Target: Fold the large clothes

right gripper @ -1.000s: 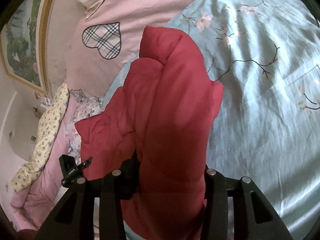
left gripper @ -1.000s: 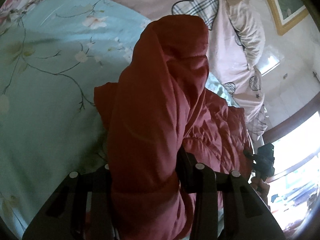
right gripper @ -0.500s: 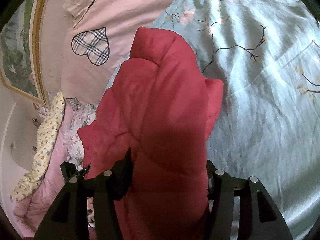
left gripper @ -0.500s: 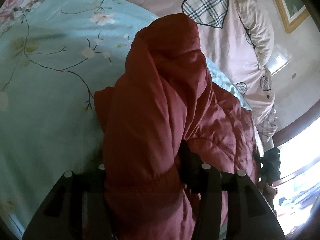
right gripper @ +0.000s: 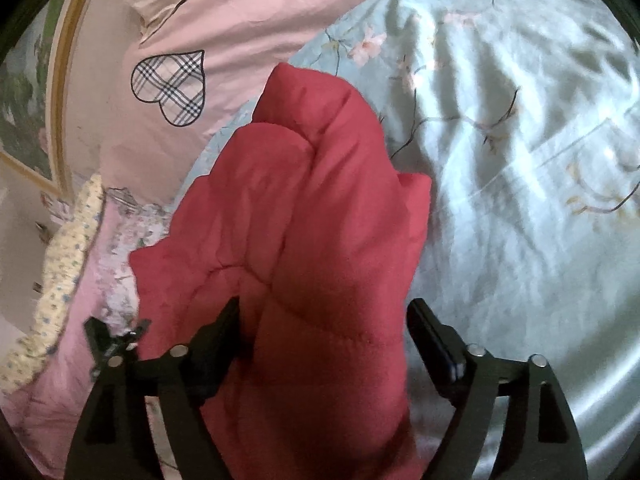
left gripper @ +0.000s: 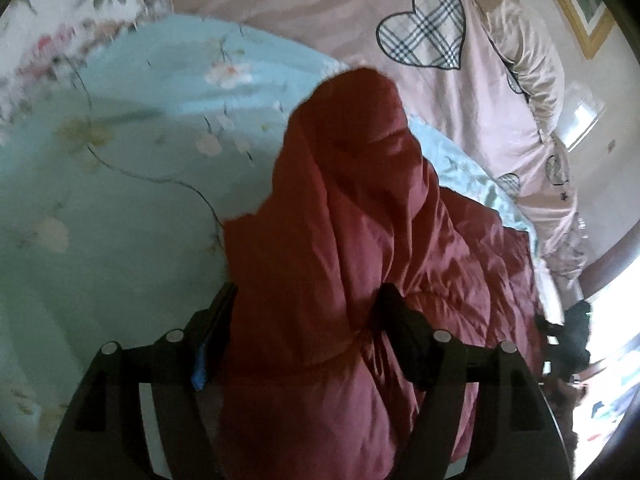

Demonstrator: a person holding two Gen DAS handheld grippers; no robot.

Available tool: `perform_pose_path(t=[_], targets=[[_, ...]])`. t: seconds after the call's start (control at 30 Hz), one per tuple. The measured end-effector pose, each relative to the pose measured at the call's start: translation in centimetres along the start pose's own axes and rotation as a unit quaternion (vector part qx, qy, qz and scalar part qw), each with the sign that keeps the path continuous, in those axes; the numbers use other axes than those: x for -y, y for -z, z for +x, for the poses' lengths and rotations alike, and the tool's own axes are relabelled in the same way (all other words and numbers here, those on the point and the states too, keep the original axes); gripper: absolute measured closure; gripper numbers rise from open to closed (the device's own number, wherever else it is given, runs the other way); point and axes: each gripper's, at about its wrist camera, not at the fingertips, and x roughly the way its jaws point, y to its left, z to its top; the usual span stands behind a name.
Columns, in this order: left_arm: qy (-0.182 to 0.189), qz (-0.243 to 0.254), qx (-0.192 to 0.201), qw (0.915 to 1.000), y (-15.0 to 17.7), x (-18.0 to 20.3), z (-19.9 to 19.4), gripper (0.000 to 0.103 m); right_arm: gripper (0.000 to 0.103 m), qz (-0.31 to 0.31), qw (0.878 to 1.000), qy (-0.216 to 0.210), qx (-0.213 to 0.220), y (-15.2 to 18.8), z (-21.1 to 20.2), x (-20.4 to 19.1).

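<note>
A padded red jacket (left gripper: 344, 216) is bunched into a thick fold that rises in front of both cameras over a light blue floral bedsheet (left gripper: 100, 208). My left gripper (left gripper: 306, 312) has its jaws spread wide around the thick fold, which fills the gap between them. In the right wrist view the jacket (right gripper: 304, 208) also fills my right gripper (right gripper: 324, 320), whose jaws stand wide around the fabric. The right gripper shows at the far right of the left view (left gripper: 568, 340); the left gripper shows at the left of the right view (right gripper: 108, 340).
A pink duvet with plaid hearts (left gripper: 420, 40) lies at the head of the bed, also in the right view (right gripper: 172, 80). A framed picture (right gripper: 36, 92) hangs on the wall. A pale floral cloth (right gripper: 60, 272) lies beside the bed. A bright window (left gripper: 608, 340) is at right.
Both sets of jaws have spread wider around the jacket fold. The fold sits lower and closer to the sheet, and both cameras have shifted slightly.
</note>
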Motion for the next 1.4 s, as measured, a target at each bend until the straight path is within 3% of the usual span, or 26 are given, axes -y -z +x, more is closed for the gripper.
perform_pose_path(t=[0.07,0.53,0.77,1.0,1.03,1.07,1.1,1.13,1.17,1.3,1.4], targets=[[-0.019,0.008,0.016,0.9997,-0.3,0.3,-0.8,0.032,0.015,-0.010,1.000,0.014,0.010,-0.1,-0.5,-0.3],[-0.026,0.017,0.030,0.9991,-2.6,1.7,-1.2,0.032,0.015,-0.062,0.993,0.081,0.051,-2.8,-1.6,-3.1],[-0.027,0.015,0.031,0.9990,-5.9,2.7,0.1,0.032,0.015,-0.079,0.990,0.102,0.051,-7.0,0.0,-4.6],[-0.039,0.009,0.008,0.9991,-9.2,3.0,3.7,0.030,0.017,-0.072,0.991,0.107,0.036,-11.5,3.1,-4.4],[-0.039,0.007,0.003,0.9992,-9.4,2.9,4.3,0.031,0.021,-0.072,0.991,0.108,0.034,-12.0,3.6,-4.3],[-0.038,0.003,-0.002,0.9993,-9.6,2.6,4.8,0.031,0.039,-0.073,0.990,0.113,0.032,-12.1,3.9,-4.3],[-0.036,-0.001,-0.005,0.9993,-9.6,2.5,5.1,0.042,0.053,-0.073,0.990,0.117,0.028,-12.3,4.2,-4.3],[-0.032,0.000,-0.013,0.9994,-9.6,2.4,5.6,0.064,0.077,-0.070,0.990,0.116,0.024,-12.4,4.4,-4.2],[-0.028,0.003,-0.022,0.9994,-9.6,2.5,5.9,0.076,0.083,-0.065,0.991,0.112,0.023,-12.3,4.5,-4.2],[-0.036,0.029,-0.004,0.9989,-9.4,3.5,5.0,0.088,0.092,-0.100,0.984,0.133,0.058,-11.7,3.0,-6.2],[-0.036,0.032,0.021,0.9986,-10.1,4.1,3.6,0.089,0.093,-0.118,0.978,0.140,0.095,-11.8,1.3,-8.0]])
